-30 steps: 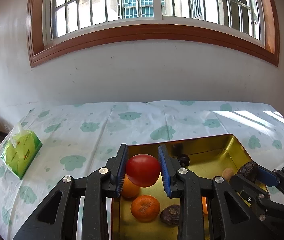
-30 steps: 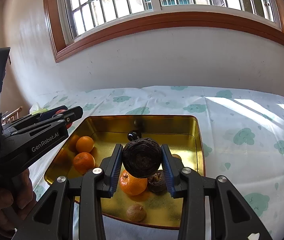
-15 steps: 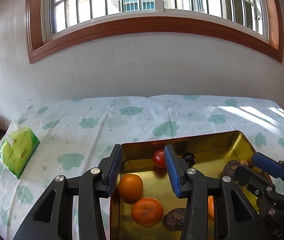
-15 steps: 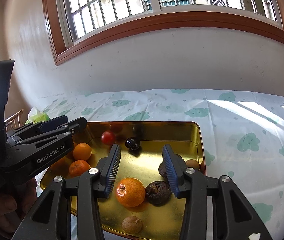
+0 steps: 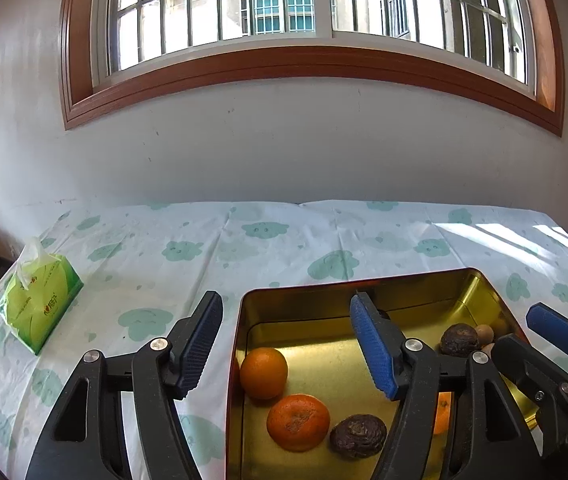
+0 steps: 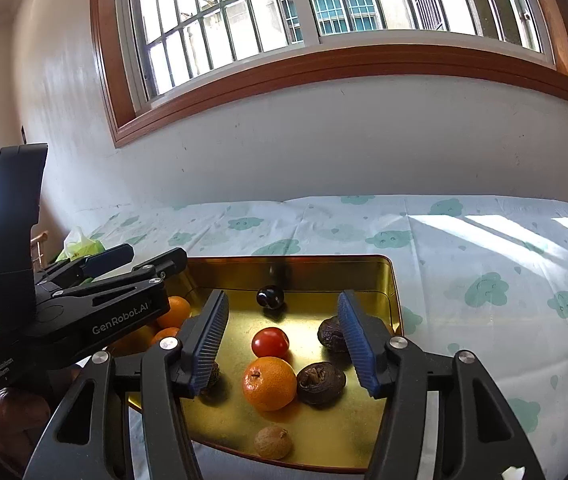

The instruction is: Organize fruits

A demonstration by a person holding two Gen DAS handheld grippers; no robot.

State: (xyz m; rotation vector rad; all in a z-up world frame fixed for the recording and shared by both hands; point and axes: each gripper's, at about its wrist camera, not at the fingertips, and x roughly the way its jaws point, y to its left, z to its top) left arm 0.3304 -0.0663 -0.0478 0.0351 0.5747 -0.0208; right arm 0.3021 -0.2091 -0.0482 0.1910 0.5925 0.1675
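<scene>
Both the left gripper point(image 5: 288, 344) and right gripper point(image 6: 284, 340) have just been opened; nothing is held. The tomato point(image 6: 270, 342) in the gold tray point(image 6: 392, 280) is judged soft, smooth and easily squashed, best pinched gently across its middle.

Ahead of the grippers: three mandarins point(image 6: 269, 383), three wrinkled dark passion fruits point(image 6: 321, 383), one tomato point(image 6: 270, 342). One dark plum point(image 6: 269, 297), one longan point(image 6: 273, 442).

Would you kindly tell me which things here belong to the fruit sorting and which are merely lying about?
Belonging to the job:
- shiny gold metal tray
- round orange tangerines
- small red tomato
- wrinkled dark brown fruits
- small glossy black fruit
- small tan round fruit

Lying about:
- green tissue pack
- cloud-print tablecloth
</scene>
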